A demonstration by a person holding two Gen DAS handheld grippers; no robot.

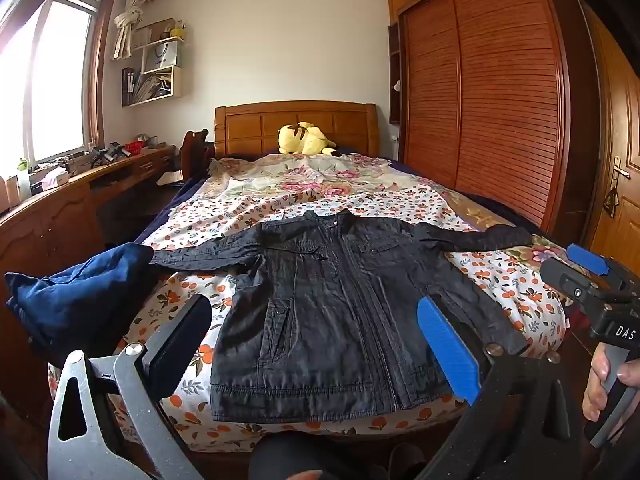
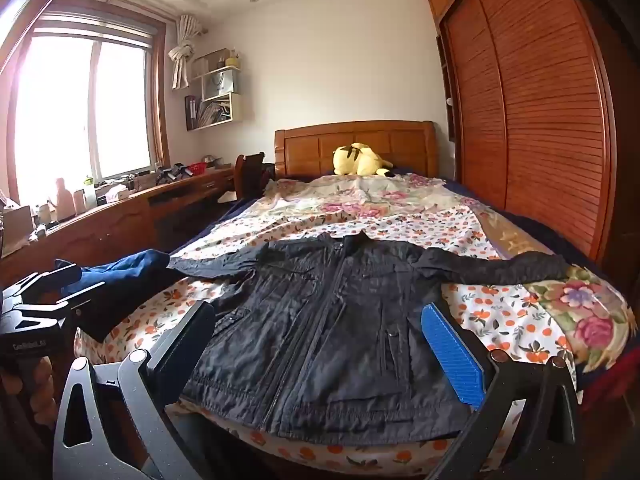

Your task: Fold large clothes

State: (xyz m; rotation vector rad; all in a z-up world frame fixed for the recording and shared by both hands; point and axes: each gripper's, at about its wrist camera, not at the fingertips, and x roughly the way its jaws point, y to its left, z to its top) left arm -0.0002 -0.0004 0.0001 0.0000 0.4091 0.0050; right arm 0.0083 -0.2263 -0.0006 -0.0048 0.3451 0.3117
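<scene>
A black zip jacket (image 1: 332,312) lies flat, front up, on the foot of the bed, sleeves spread left and right; it also shows in the right wrist view (image 2: 336,344). My left gripper (image 1: 316,344) is open and empty, held above the jacket's hem. My right gripper (image 2: 320,356) is open and empty, also over the hem. The right gripper shows at the right edge of the left wrist view (image 1: 592,280), and the left gripper shows at the left edge of the right wrist view (image 2: 44,296).
A dark blue garment (image 1: 76,296) lies crumpled at the bed's left corner, touching the jacket's left sleeve. The floral bedspread (image 1: 320,184) covers the bed; a yellow plush toy (image 1: 306,138) sits by the headboard. A wooden desk (image 1: 80,200) stands left, a wardrobe (image 1: 500,100) right.
</scene>
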